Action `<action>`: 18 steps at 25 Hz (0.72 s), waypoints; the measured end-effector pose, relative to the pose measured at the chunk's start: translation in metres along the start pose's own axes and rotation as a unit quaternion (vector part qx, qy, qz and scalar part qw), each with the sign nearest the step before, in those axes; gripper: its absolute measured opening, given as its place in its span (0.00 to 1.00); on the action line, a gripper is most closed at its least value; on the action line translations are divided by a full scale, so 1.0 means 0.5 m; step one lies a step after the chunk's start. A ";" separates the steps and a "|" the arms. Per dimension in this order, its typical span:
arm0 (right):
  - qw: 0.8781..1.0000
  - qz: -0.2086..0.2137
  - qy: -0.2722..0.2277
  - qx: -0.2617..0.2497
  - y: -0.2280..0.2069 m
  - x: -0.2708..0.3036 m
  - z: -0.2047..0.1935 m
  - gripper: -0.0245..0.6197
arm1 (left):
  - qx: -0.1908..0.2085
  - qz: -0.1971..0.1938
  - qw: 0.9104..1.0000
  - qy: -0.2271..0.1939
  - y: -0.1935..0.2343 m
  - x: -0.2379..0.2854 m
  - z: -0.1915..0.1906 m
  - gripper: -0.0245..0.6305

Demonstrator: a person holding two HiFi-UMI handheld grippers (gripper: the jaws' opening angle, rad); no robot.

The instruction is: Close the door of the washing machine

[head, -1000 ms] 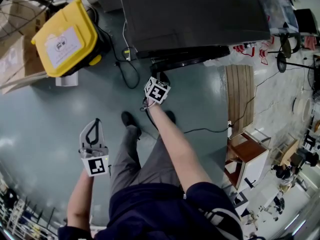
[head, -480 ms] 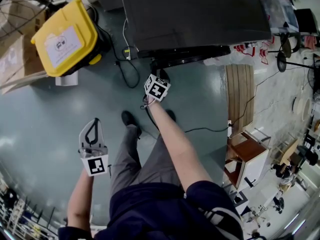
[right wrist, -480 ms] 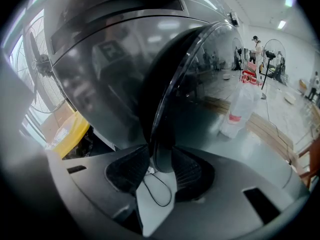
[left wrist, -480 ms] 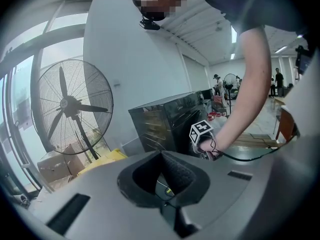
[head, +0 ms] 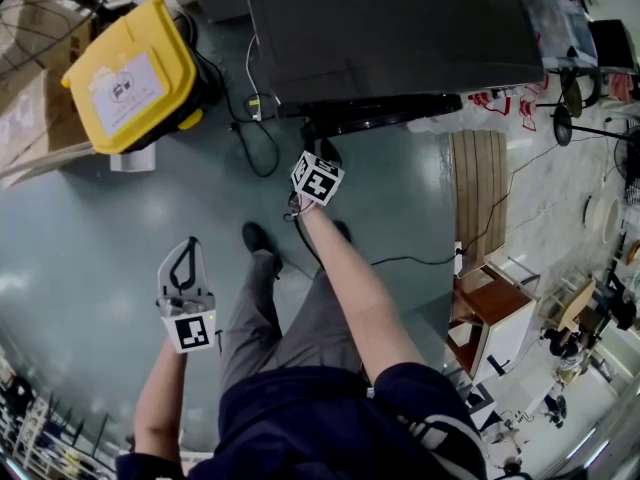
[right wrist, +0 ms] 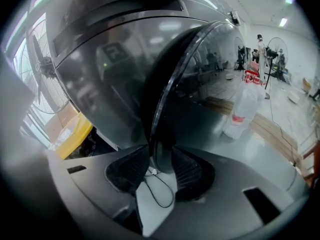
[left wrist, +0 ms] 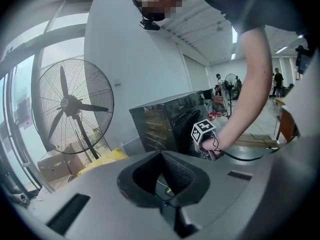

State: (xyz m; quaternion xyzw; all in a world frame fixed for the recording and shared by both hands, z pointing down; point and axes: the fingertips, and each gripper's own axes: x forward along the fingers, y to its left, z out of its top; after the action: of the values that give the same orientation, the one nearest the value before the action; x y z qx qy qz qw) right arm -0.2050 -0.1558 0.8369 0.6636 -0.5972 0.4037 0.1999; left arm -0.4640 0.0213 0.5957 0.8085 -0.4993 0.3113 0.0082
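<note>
Two grippers: our right gripper (right wrist: 161,165) pinches the washing machine (right wrist: 100,69) door (right wrist: 200,84) edge; our left gripper (left wrist: 161,156) hangs pressed together, empty.

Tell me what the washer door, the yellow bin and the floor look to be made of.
The door looks like glossy dark glass or plastic: it mirrors the room. The bin seems matte yellow plastic, with a moulded lid. The floor is smooth grey-green, perhaps epoxy-coated, with soft sheen.

Floor (head: 110,238) was glossy grey-green. Yellow crate (head: 130,73) and cardboard boxes (head: 25,108) sat far left, wooden slats (head: 480,183) right. Pedestal fan (left wrist: 75,106) stood by white wall (left wrist: 135,59).
</note>
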 end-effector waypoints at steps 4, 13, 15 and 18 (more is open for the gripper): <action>1.000 0.025 -0.004 -0.010 0.004 -0.001 -0.001 0.28 | 0.000 -0.001 1.000 0.000 -0.001 0.004 -0.004 0.07; 0.995 0.080 -0.017 -0.058 0.002 -0.001 -0.003 0.28 | -0.002 -0.002 1.000 -0.001 -0.006 0.009 -0.008 0.07; 0.994 0.089 -0.021 -0.067 0.002 0.000 -0.004 0.28 | -0.002 -0.003 1.000 -0.001 -0.010 0.010 -0.011 0.07; 0.992 0.097 -0.022 -0.080 0.005 0.001 -0.006 0.28 | 0.001 -0.006 1.000 0.001 -0.016 0.010 -0.017 0.07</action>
State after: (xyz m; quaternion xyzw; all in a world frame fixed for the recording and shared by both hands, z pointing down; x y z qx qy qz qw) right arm -0.2083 -0.1546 0.8386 0.5934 -0.6935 0.3571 0.1987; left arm -0.4601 0.0240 0.6074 0.8114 -0.4939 0.3125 0.0099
